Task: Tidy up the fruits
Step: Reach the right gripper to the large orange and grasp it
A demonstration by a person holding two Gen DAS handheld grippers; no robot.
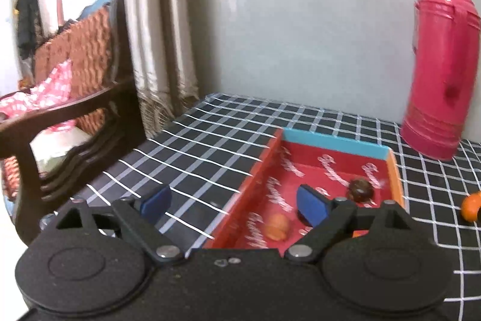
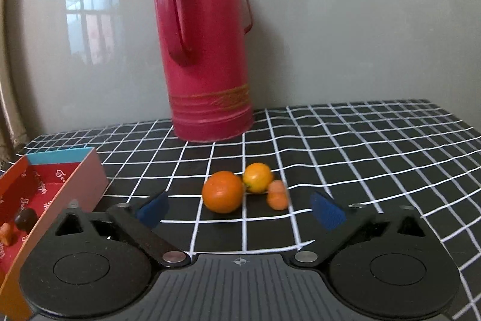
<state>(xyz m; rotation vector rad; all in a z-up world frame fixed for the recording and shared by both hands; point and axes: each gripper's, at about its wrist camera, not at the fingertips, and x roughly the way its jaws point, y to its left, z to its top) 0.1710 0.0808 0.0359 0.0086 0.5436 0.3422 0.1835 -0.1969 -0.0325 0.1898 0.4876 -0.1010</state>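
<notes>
Fingers of the right gripper (image 2: 239, 209) stand apart with nothing between the blue pads; three loose fruits lie on the table (image 2: 375, 146) just beyond the tips: a large orange (image 2: 222, 191) nearest and slightly left of centre, a yellower orange (image 2: 258, 177) touching it behind, and a small blurred orange piece (image 2: 278, 195) to the right. A red thermos (image 2: 207, 50) stands well beyond them.

Fingers of the left gripper (image 1: 236, 205) are spread too and hold nothing. Its right finger hangs over the red box (image 1: 390, 161); its left finger is over the checked cloth. Inside the box, a small orange fruit (image 1: 277, 226) lies near the right finger and a dark round fruit (image 1: 360, 189) just past it.

Judging by this, one fruit is delivered and the right gripper is lining up the next pick. That calls for moving forward to straddle the large orange alone, then closing.
</notes>
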